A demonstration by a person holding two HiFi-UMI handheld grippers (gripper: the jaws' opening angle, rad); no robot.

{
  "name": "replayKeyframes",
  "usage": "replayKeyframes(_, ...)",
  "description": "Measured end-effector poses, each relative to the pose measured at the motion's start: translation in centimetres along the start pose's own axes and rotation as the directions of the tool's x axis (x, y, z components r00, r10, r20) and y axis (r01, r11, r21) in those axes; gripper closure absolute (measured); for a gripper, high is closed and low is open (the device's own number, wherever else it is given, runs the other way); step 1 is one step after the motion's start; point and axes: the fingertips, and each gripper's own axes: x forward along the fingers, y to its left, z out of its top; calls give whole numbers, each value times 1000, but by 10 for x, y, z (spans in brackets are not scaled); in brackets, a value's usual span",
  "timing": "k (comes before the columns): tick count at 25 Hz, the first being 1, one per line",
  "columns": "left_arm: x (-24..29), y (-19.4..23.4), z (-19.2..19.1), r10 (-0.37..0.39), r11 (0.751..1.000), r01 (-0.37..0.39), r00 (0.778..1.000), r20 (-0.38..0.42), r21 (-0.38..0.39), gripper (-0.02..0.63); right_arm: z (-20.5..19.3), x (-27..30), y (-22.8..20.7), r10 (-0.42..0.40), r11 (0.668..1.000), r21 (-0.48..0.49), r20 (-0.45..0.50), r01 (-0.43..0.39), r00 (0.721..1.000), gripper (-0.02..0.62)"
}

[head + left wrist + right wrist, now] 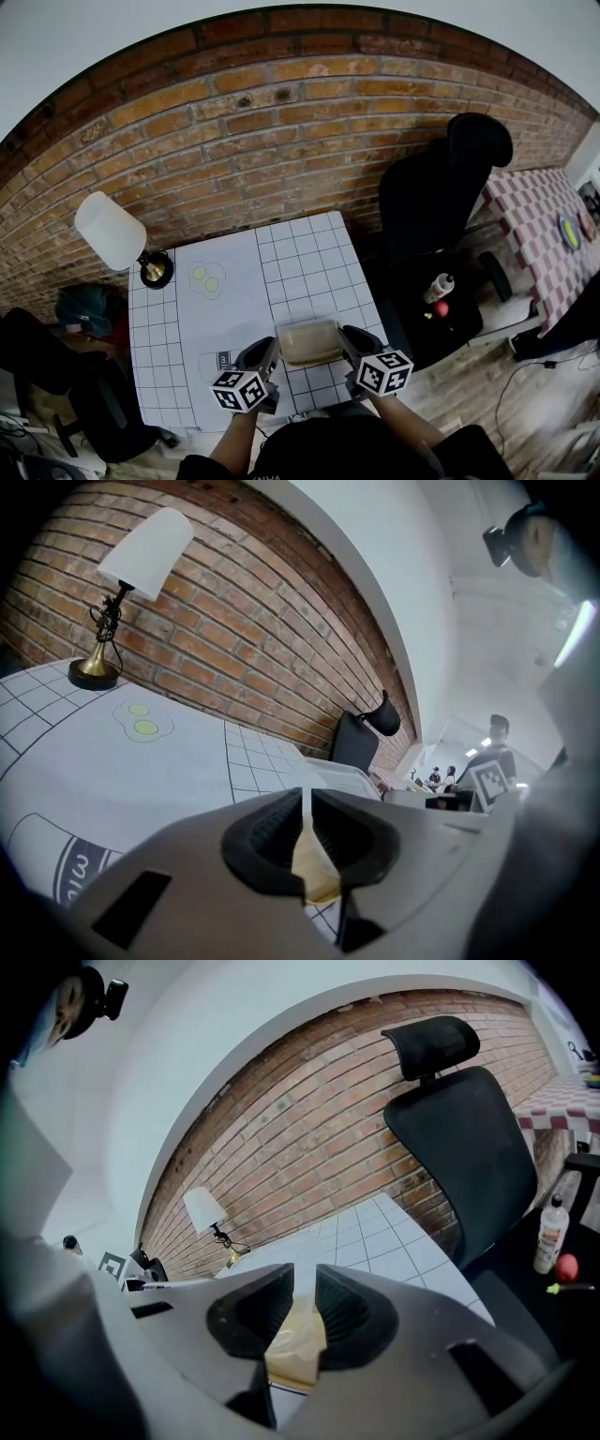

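A clear plastic bag with something tan inside hangs stretched between my two grippers, just above the near edge of the white gridded table. My left gripper is shut on the bag's left edge. In the left gripper view the jaws pinch the thin tan-tinted plastic. My right gripper is shut on the bag's right edge, and in the right gripper view the jaws clamp the same plastic.
A white-shaded lamp with a brass base stands at the table's far left. Two green circles are printed on the white mat. To the right stands a black office chair, with a bottle and a red ball on its seat. A checkered table is further right.
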Motion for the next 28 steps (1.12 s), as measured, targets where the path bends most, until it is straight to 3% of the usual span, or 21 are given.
replayKeyframes(20, -14, -16, 49, -23, 999, 19, 993, 119, 36, 571, 44, -5, 25, 45, 998, -49, 94, -41, 995, 541)
replayKeyframes(22, -16, -17, 54, -24, 999, 19, 991, 129, 40, 574, 49, -7, 27, 45, 998, -48, 109, -40, 993, 574)
replayKeyframes(28, -23, -25, 74, -38, 998, 27, 983, 181, 63, 574, 64, -10, 38, 69, 996, -66, 144, -60, 987, 575)
